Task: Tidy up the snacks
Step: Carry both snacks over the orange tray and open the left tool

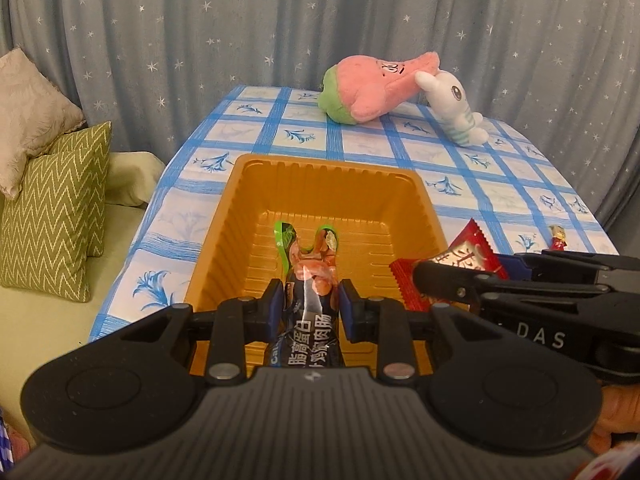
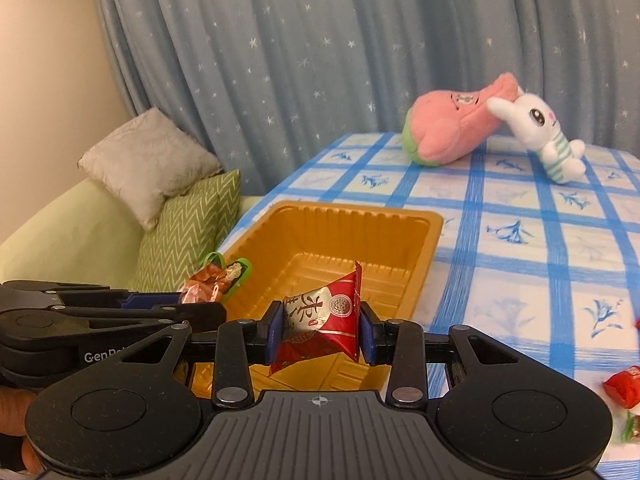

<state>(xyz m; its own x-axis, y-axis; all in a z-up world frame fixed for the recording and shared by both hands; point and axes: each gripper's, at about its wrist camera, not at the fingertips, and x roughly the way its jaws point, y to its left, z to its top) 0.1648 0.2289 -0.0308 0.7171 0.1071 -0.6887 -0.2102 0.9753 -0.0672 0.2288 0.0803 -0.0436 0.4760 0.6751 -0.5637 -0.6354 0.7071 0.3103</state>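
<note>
An empty orange plastic tray (image 1: 328, 184) (image 2: 340, 232) stands on the blue-checked tablecloth. My left gripper (image 1: 311, 304) is shut on a dark sausage snack pack (image 1: 308, 280) and holds it over the tray's near part; the pack's end also shows in the right wrist view (image 2: 218, 280). My right gripper (image 2: 320, 330) is shut on a red and silver snack packet (image 2: 320, 320), held above the tray's near right edge; it also shows in the left wrist view (image 1: 460, 258), to the right of my left gripper.
A pink plush (image 1: 372, 88) (image 2: 456, 124) and a white rabbit plush (image 1: 452, 108) (image 2: 540, 136) lie at the table's far end. Loose red sweets (image 2: 624, 388) (image 1: 558, 238) lie on the cloth at the right. A sofa with cushions (image 1: 56, 208) is on the left.
</note>
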